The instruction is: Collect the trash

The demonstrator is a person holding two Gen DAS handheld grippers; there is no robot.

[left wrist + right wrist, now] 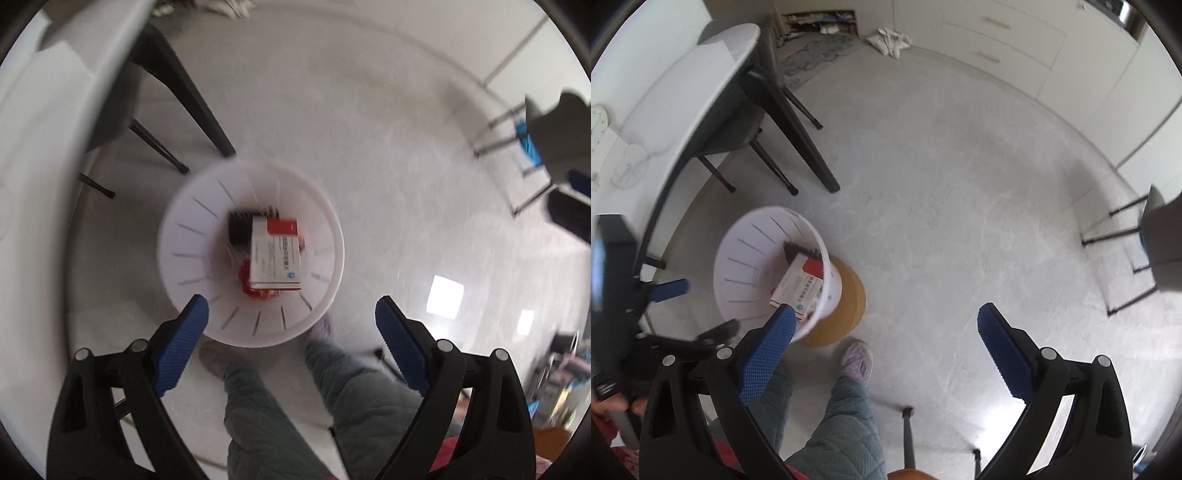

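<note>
our left gripper (291,310) is wide open, holding nothing, right above the white bin (207,229). the box (275,258) lies inside it on other trash. our right gripper (886,321) is open too, empty, over the floor (942,184).

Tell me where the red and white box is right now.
The red and white box lies inside the white bin, on top of a black item; the left wrist view looks straight down on it.
</note>
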